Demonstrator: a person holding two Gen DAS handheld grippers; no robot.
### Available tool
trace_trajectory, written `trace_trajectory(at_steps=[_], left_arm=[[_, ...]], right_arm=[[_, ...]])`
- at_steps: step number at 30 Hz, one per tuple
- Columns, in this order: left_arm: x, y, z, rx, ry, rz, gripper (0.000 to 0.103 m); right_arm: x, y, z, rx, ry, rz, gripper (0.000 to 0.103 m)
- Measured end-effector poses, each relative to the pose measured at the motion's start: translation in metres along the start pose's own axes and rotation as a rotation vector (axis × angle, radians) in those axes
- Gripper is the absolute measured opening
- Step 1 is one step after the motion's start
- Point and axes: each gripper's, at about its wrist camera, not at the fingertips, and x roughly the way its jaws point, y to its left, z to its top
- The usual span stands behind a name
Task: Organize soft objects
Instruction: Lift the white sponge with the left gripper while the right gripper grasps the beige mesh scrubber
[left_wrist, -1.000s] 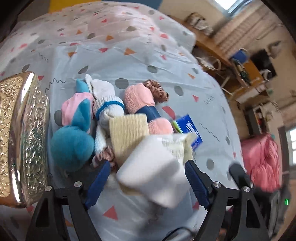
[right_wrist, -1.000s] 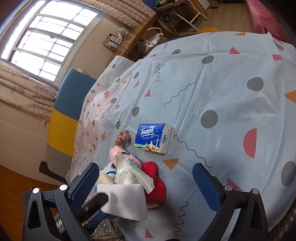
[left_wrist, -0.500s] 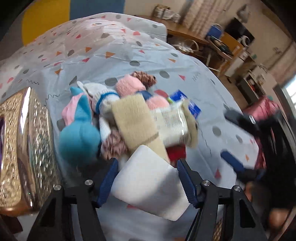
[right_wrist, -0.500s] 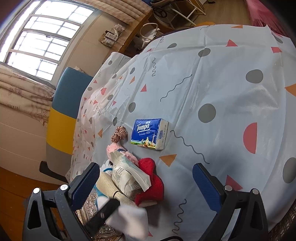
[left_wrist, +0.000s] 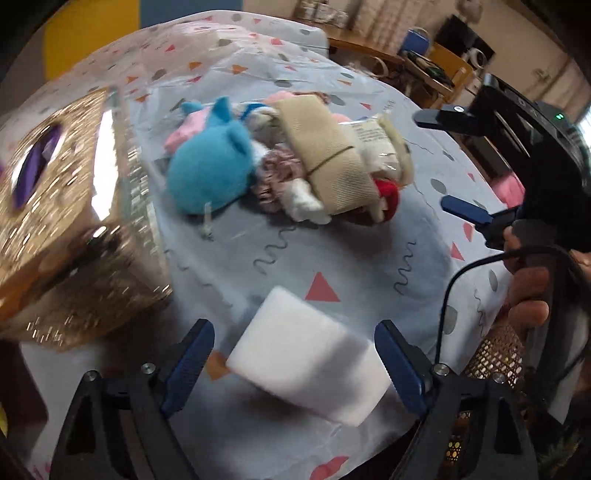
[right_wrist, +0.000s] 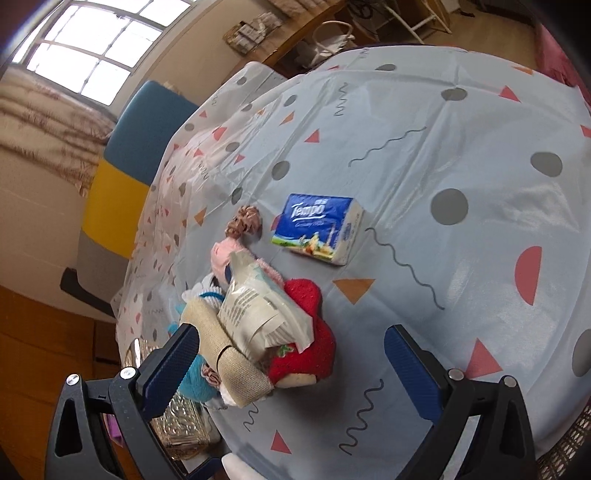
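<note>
A white foam block (left_wrist: 310, 362) lies between the fingers of my left gripper (left_wrist: 295, 362), near the table's front edge. The jaws are opening, and a clear gap shows at the left pad. Beyond it is a pile of soft things: a blue plush (left_wrist: 210, 173), a beige rolled bandage (left_wrist: 332, 155), a plastic-wrapped tissue pack (left_wrist: 373, 144) and a red plush (left_wrist: 388, 195). My right gripper (right_wrist: 291, 369) is open and holds nothing. It hovers just before the pile's red plush (right_wrist: 314, 332). A blue Tempo tissue pack (right_wrist: 317, 229) and a brown scrunchie (right_wrist: 245, 219) lie farther back.
A shiny gold box (left_wrist: 66, 221) stands left of the pile at the table's edge. The patterned light-blue tablecloth (right_wrist: 461, 166) covers the table. A hand (left_wrist: 528, 280) holds the right gripper (left_wrist: 454, 166) at the right. A blue and yellow chair (right_wrist: 122, 162) stands behind the table.
My left gripper pulled back from the pile toward the table's front edge, carrying the white block. Its jaws narrowed on the block, then spread. The right gripper drifted slightly closer to the pile.
</note>
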Motion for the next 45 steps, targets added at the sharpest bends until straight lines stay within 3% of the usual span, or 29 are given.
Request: trace_trajectory(at_steps=[3, 7, 10, 13, 18, 19, 21, 23, 26, 28, 31, 34, 42, 45], left_arm=[[-0.013, 0.012, -0.014, -0.070, -0.043, 0.018, 0.089], [-0.017, 0.029, -0.032, -0.202, -0.006, -0.067, 0.088], [-0.015, 0.028, -0.033, -0.219, -0.009, -0.075, 0.087], [-0.021, 0.021, -0.029, -0.210, -0.030, -0.080, 0.087], [-0.023, 0.018, -0.030, -0.181, -0.044, -0.058, 0.087], [-0.023, 0.018, -0.032, -0.171, -0.048, -0.052, 0.085], [-0.022, 0.018, -0.031, -0.168, -0.045, -0.047, 0.083], [-0.023, 0.016, -0.033, -0.161, -0.041, -0.056, 0.077], [-0.024, 0.012, -0.033, -0.147, -0.036, -0.080, 0.067], [-0.024, 0.008, -0.030, -0.146, -0.029, -0.090, 0.066], [-0.015, 0.005, -0.023, -0.177, 0.004, -0.093, 0.068], [-0.003, 0.000, -0.012, -0.240, 0.045, -0.102, 0.073], [0.026, -0.020, 0.013, -0.213, 0.100, 0.025, 0.080], [0.029, -0.028, 0.009, -0.120, 0.069, 0.064, 0.065]], right_arm=[[0.000, 0.012, -0.003, -0.065, -0.001, -0.010, 0.102], [0.003, 0.038, -0.011, -0.218, -0.006, -0.051, 0.090], [0.011, 0.062, -0.022, -0.371, -0.006, -0.092, 0.085], [0.021, 0.085, -0.032, -0.515, 0.002, -0.107, 0.073], [0.052, 0.109, -0.047, -0.710, 0.055, -0.212, 0.064], [0.058, 0.111, -0.052, -0.750, 0.056, -0.254, 0.060], [0.065, 0.111, -0.059, -0.793, 0.093, -0.282, 0.038], [0.060, 0.108, -0.062, -0.796, 0.079, -0.283, 0.032], [0.032, 0.102, -0.044, -0.679, -0.007, -0.177, 0.029], [0.012, 0.092, -0.028, -0.576, -0.074, -0.106, 0.030], [-0.005, 0.079, -0.015, -0.480, -0.123, -0.066, 0.030], [-0.009, 0.079, -0.013, -0.464, -0.141, -0.050, 0.030], [-0.008, 0.080, -0.013, -0.480, -0.136, -0.047, 0.030], [-0.007, 0.078, -0.012, -0.467, -0.131, -0.057, 0.030]])
